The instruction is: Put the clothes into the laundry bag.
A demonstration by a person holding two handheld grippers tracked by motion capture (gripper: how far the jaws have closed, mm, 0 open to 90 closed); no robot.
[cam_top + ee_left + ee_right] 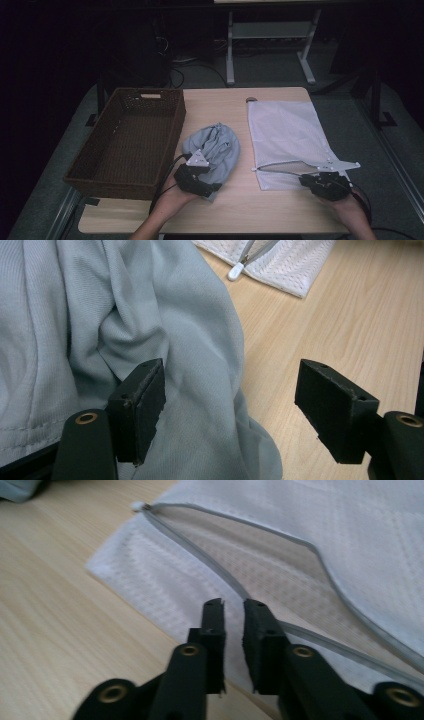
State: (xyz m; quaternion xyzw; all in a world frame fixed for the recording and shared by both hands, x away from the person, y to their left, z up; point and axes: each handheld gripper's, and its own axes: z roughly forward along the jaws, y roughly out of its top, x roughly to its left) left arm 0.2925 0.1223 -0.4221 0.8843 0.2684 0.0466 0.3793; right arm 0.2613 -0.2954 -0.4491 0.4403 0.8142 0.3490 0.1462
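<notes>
Right gripper (pixel 234 647) pinching mesh bag (pixel 287 131) lower zipper edge, jaws near-closed; left gripper (pixel 230 412) gaping over grey garment (pixel 216 150), not gripping. Next: grab garment, stuff into bag.

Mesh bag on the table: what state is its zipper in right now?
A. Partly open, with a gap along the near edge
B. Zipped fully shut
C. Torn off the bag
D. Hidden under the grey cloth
A: the right gripper view shows the mesh bag with its zipper parted, leaving a gap along the edge.
</notes>
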